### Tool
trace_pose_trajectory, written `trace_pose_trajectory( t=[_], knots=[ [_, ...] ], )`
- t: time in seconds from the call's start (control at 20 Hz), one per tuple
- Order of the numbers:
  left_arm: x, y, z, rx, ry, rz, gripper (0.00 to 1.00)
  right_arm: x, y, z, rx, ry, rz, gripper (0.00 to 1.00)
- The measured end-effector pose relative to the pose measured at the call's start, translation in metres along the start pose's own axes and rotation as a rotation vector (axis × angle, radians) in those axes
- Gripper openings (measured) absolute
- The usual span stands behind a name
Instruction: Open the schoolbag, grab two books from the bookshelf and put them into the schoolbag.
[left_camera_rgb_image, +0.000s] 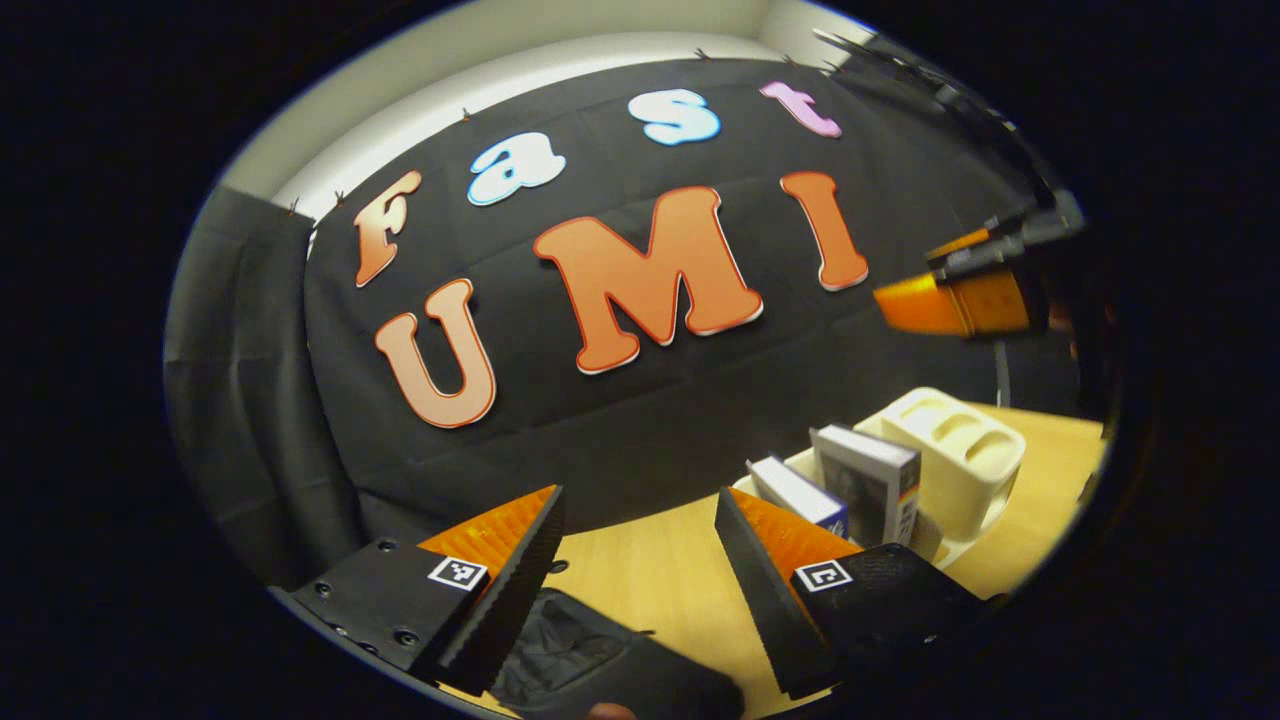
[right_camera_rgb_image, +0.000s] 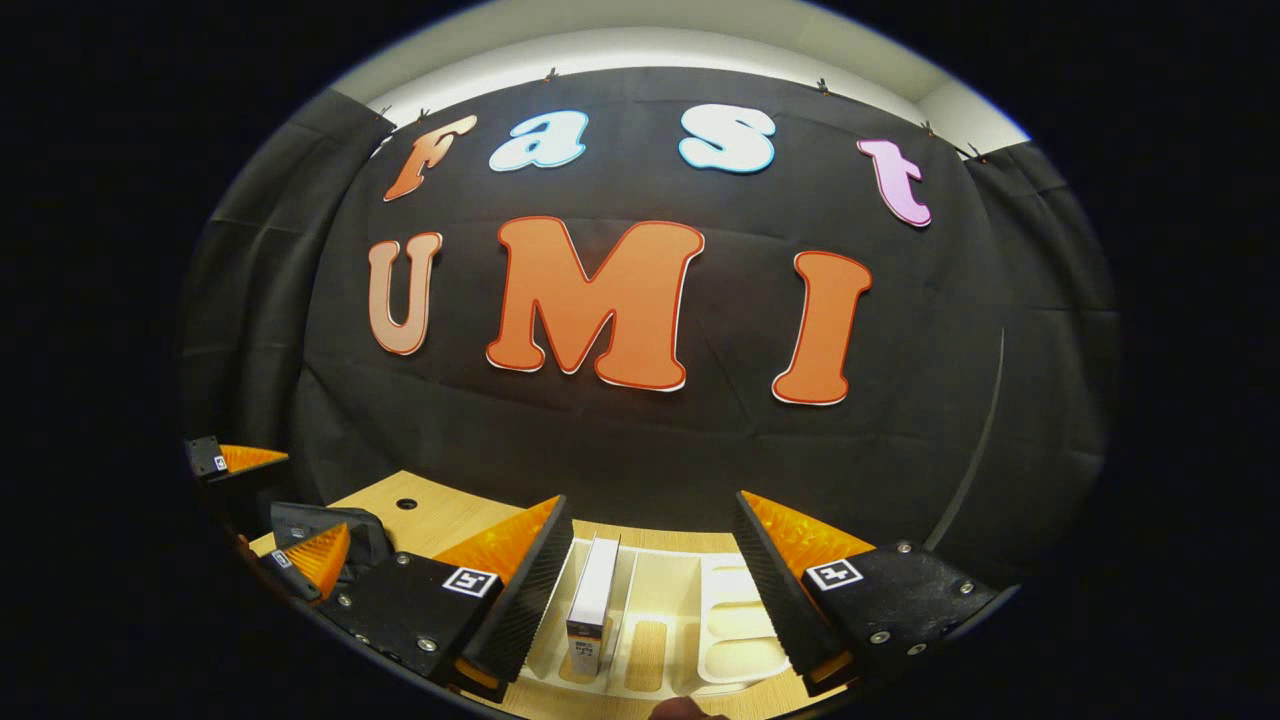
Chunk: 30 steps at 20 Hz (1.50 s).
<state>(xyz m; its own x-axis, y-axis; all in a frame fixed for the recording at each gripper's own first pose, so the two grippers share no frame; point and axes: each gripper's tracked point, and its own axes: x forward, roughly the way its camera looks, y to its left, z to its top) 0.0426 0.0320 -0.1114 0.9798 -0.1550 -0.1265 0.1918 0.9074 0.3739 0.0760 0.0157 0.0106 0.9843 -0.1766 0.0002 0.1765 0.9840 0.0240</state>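
In the left gripper view, my left gripper is open over the near end of the black schoolbag, with nothing between its fingers. To the right, a cream bookshelf holds two upright books, a taller one and a lower one. The right gripper hangs high at the right edge. In the right gripper view, my right gripper stands open above the bookshelf. One white-spined book stands just inside its left finger, untouched. The left gripper and the schoolbag are at far left.
A light wooden table carries the bag and the shelf, and has a small round hole near its back edge. The black cloth wall rises right behind the table. The shelf's right compartments hold nothing.
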Motion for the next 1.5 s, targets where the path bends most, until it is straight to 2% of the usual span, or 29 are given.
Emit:
trace_pose_trajectory(
  t=[0.1, 0.45, 0.65, 1.15, 1.5],
  knots=[
    [-0.005, -0.007, -0.018, 0.053, 0.035, -0.023, 0.98, 0.003, -0.005, -0.001, -0.011, -0.001, -0.026, 0.96],
    [-0.019, -0.032, -0.076, 0.224, 0.130, -0.072, 0.98, 0.008, -0.002, -0.003, -0.045, -0.012, -0.005, 0.96],
    [-0.031, -0.041, -0.121, 0.358, 0.190, -0.087, 0.98, 0.012, -0.003, -0.004, -0.032, -0.007, 0.000, 0.96],
    [-0.060, -0.049, -0.204, 0.475, 0.361, -0.124, 0.99, 0.017, -0.007, -0.011, -0.019, 0.002, -0.004, 0.96],
    [-0.078, -0.055, -0.254, 0.521, 0.453, -0.164, 0.98, 0.015, -0.001, -0.016, -0.023, 0.012, 0.007, 0.96]
  ],
)
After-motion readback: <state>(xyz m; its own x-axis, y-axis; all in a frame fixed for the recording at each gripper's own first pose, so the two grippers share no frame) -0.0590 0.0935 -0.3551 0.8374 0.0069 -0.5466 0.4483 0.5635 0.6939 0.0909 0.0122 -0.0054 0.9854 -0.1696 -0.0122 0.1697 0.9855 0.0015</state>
